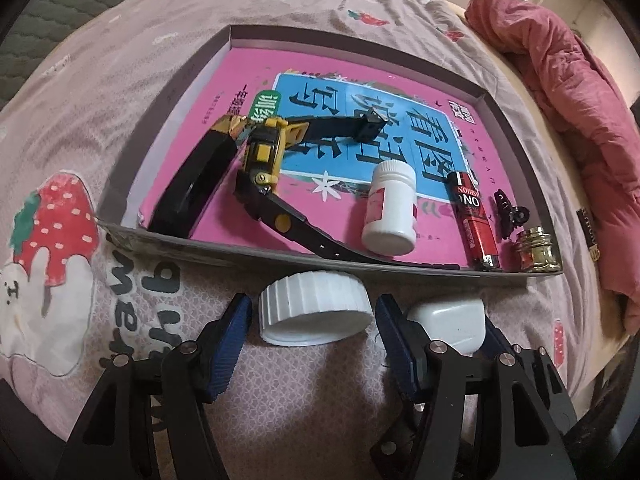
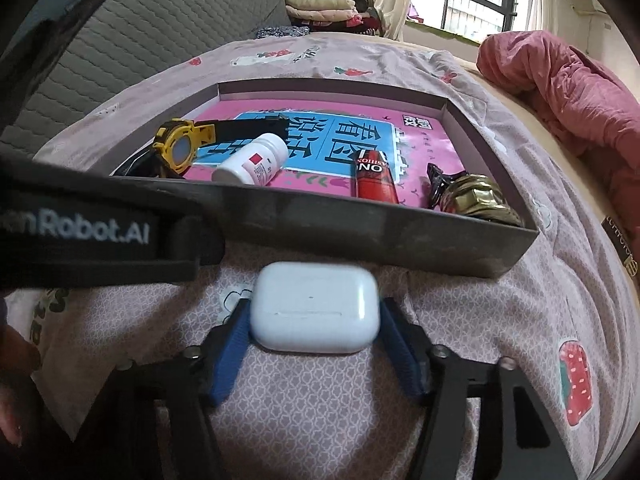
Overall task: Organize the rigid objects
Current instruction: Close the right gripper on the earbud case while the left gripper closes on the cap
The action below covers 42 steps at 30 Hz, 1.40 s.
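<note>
Earbud case (image 2: 315, 307), white and glossy, lies on the bedspread (image 2: 460, 320) just outside the near wall of the shallow box (image 2: 360, 232), long axis crosswise between the right gripper (image 2: 316, 322) pads, lid seam facing up. The pads bracket its short ends, though firm contact cannot be judged. It looks light, rigid and slippery, so squeezing those rounded ends squarely seems wise. The left gripper (image 1: 314, 318) stands open around a ribbed white cap (image 1: 314, 308) beside it.
</note>
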Each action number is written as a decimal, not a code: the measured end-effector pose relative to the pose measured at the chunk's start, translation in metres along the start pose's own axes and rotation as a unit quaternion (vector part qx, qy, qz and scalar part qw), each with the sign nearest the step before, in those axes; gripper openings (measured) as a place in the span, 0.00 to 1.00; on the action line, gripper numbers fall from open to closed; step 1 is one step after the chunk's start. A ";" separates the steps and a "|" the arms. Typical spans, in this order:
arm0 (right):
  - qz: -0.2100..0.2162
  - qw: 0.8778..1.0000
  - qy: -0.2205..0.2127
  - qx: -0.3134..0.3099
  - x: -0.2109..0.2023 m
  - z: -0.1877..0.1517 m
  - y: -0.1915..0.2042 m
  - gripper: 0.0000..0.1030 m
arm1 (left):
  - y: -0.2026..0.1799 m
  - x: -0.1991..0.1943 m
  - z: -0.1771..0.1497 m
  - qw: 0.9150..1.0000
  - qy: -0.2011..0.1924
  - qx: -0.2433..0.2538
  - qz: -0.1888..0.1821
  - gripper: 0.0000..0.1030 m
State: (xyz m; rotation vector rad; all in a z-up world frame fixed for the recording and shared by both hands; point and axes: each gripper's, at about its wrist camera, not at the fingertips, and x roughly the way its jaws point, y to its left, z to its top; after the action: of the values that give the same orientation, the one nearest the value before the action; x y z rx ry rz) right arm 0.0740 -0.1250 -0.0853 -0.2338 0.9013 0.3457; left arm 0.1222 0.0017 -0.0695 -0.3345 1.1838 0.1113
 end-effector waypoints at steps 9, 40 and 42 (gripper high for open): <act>0.013 1.000 -0.001 0.011 -0.008 0.000 -0.007 0.58 | -0.001 -0.002 -0.002 1.000 -0.005 0.010 -0.017 0.51; 0.008 0.996 -0.090 0.027 -0.072 0.030 -0.032 0.58 | 0.010 -0.071 0.000 0.994 -0.076 0.060 -0.047 0.51; 0.008 0.995 -0.093 0.028 -0.073 0.034 -0.033 0.58 | 0.009 -0.074 0.002 0.994 -0.079 0.062 -0.047 0.51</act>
State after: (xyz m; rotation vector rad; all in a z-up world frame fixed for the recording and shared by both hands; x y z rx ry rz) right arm 0.0693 -0.1581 -0.0050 -0.1405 0.7280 0.3508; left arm 0.0934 0.0169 -0.0026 -0.2663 1.0119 -0.0182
